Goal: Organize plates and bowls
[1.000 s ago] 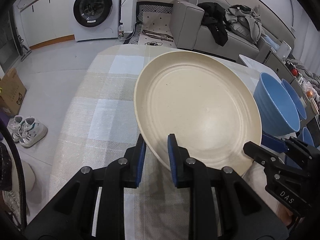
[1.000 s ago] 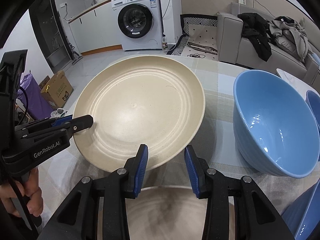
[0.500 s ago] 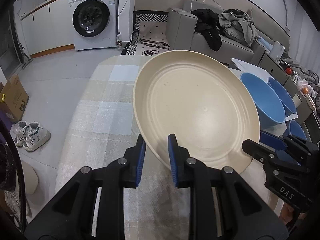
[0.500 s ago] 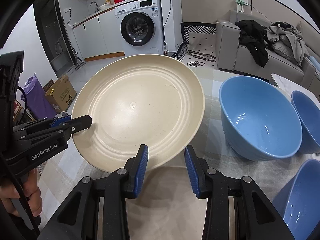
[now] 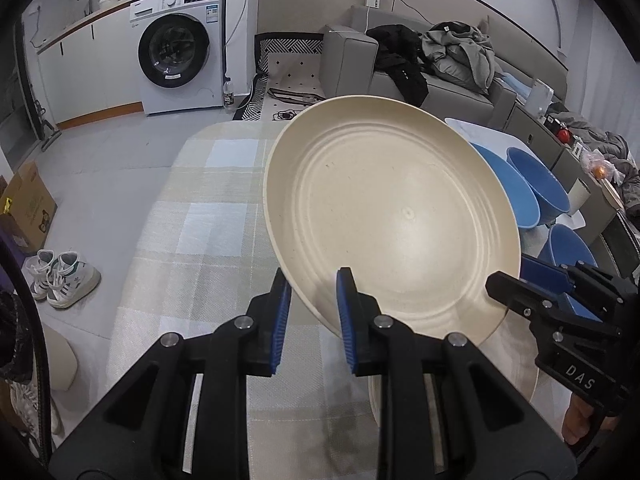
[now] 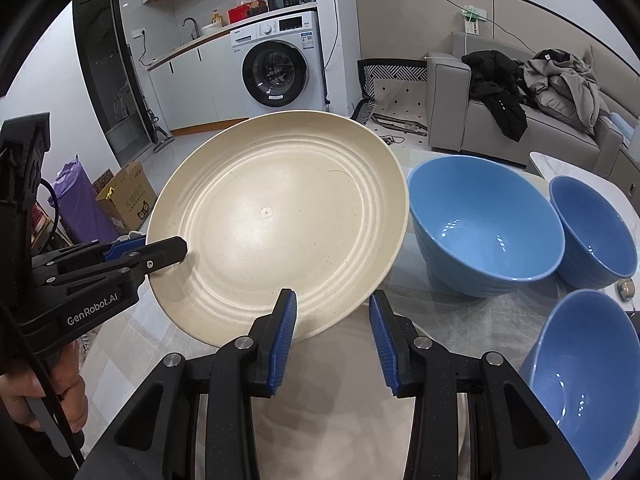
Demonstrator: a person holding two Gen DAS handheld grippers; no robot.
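My left gripper (image 5: 312, 304) is shut on the near rim of a cream plate (image 5: 392, 216) and holds it tilted above the table. The same plate (image 6: 276, 220) fills the right wrist view, with the left gripper (image 6: 168, 250) clamped on its left rim. My right gripper (image 6: 332, 320) is open, its fingers just below the plate's near edge, not gripping it; it shows in the left wrist view (image 5: 520, 280). A second cream plate (image 6: 340, 400) lies on the table under the right gripper. Three blue bowls (image 6: 484, 220) (image 6: 592, 228) (image 6: 580, 380) stand to the right.
The table has a checked cloth (image 5: 200, 220). Beyond it are a washing machine (image 6: 276, 72), a grey sofa with clothes (image 6: 520, 92), a cardboard box (image 6: 128, 200) and shoes on the floor (image 5: 60, 276).
The held plate has risen and pulled back from the table, so more of the bowls and the room shows. The left gripper stays clamped; the right gripper stays open.
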